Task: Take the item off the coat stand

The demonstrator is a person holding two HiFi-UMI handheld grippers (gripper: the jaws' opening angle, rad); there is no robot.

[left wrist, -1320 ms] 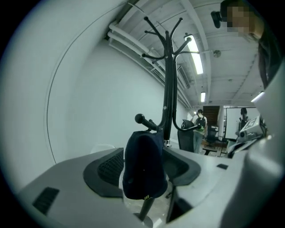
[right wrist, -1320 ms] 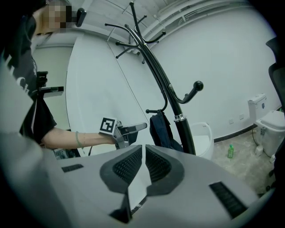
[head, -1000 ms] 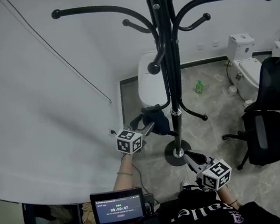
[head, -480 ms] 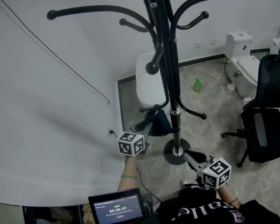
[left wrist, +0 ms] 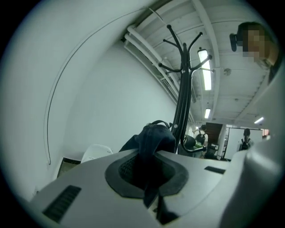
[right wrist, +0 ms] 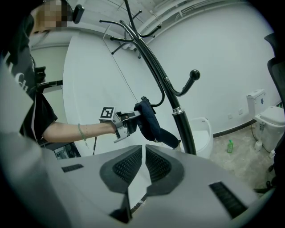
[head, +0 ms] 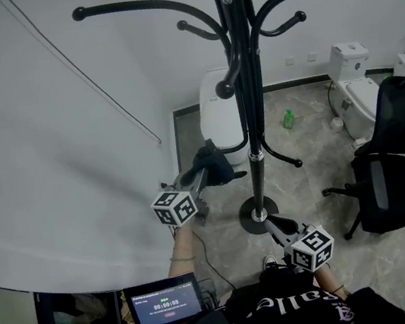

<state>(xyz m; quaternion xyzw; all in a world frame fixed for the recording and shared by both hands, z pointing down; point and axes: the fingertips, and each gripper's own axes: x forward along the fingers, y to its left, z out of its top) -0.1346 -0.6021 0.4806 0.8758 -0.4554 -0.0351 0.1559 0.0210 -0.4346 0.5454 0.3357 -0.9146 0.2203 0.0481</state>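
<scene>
Cap (head: 215, 164) pinched in the left gripper (head: 202, 176), just left of the coat stand (head: 250, 95).

The jaws are closing tight, with the cap's cloth caught between the pads. The cap is seen beside a low hook, and whether it is clear of that hook cannot be told. The pole lies to the right of the cap, so a pull to the near left is called for. The right gripper (head: 275, 224) is held shut and empty near the base.

The left grey two-jaw gripper with its marker cube (head: 199, 179), on a bare forearm (head: 179, 252) reaching up from 6 o'clock, points toward 2 o'clock. Its jaws are pinched tight on a dark blue cloth cap (head: 215, 164). The right grey two-jaw gripper (head: 276, 225) sits low at 5 o'clock, aimed toward 10 o'clock, jaws pressed together.
</scene>
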